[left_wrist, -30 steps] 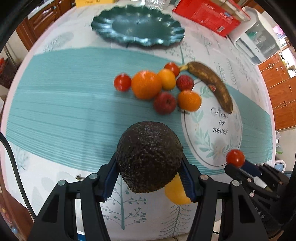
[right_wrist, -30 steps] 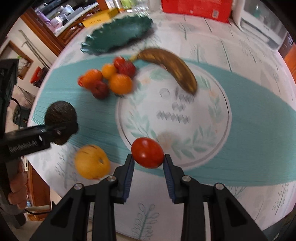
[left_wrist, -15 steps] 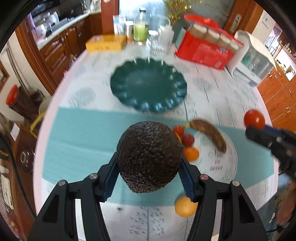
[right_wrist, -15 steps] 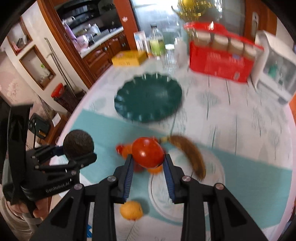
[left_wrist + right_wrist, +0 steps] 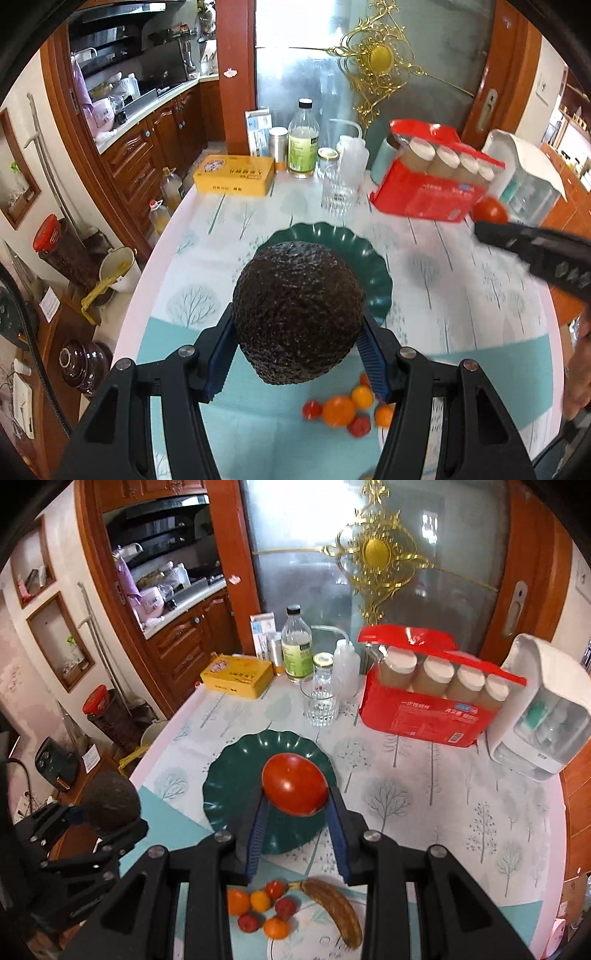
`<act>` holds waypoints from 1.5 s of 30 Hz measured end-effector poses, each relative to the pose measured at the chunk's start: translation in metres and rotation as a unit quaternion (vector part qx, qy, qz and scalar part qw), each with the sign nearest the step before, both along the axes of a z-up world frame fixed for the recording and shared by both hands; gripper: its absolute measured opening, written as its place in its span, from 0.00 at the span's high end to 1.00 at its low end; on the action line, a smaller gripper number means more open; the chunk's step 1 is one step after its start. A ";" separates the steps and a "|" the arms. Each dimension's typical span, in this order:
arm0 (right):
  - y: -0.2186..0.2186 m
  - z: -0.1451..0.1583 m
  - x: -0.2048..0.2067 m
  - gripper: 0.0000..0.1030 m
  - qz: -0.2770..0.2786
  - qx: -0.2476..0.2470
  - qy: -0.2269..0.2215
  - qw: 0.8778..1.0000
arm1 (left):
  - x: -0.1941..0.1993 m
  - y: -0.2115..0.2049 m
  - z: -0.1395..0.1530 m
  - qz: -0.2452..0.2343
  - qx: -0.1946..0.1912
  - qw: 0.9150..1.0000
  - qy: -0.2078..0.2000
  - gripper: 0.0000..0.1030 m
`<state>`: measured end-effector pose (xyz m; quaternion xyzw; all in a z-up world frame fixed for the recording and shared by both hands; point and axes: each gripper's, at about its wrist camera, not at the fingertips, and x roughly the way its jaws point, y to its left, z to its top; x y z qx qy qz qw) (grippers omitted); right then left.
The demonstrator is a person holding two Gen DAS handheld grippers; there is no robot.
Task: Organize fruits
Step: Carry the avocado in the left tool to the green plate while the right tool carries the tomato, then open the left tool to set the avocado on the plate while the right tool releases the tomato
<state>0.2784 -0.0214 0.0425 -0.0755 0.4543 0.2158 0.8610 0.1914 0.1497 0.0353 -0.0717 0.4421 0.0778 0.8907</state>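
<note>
My left gripper (image 5: 297, 350) is shut on a dark, bumpy avocado (image 5: 297, 310), held high over the table. My right gripper (image 5: 295, 812) is shut on a red tomato (image 5: 294, 784). A dark green scalloped plate (image 5: 229, 786) lies on the table beyond both; the avocado hides part of the plate (image 5: 373, 266) in the left wrist view. Near the table's front lie several small oranges and red fruits (image 5: 260, 904) and a browned banana (image 5: 338, 910). In the left wrist view the right gripper (image 5: 491, 221) with the tomato (image 5: 489, 211) is at the right. The left gripper (image 5: 107, 819) with the avocado (image 5: 110, 801) shows at the left of the right wrist view.
At the table's back stand a yellow tin (image 5: 236, 674), bottles (image 5: 296, 650), a drinking glass (image 5: 320, 701), a red pack of cups (image 5: 428, 701) and a white appliance (image 5: 543, 716). Wooden cabinets (image 5: 147, 147) and floor clutter lie left of the table. A hand (image 5: 578, 373) shows at the right edge.
Both grippers have risen and tilted up with their fruit, so the plate and the back of the table have come into view. The loose fruits have dropped to the bottom of both views.
</note>
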 end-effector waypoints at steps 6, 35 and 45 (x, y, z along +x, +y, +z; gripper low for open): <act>0.013 -0.062 0.026 0.69 0.007 -0.008 0.054 0.999 | 0.039 -0.009 -0.041 0.006 -0.006 1.000 0.012 0.43; 0.033 -0.214 0.077 0.68 0.028 -0.026 0.132 0.990 | 0.110 -0.009 -0.198 0.034 -0.026 0.993 0.112 0.42; 0.033 -0.216 0.075 0.67 0.038 -0.039 0.114 0.992 | 0.108 -0.007 -0.194 0.041 0.010 0.994 0.099 0.20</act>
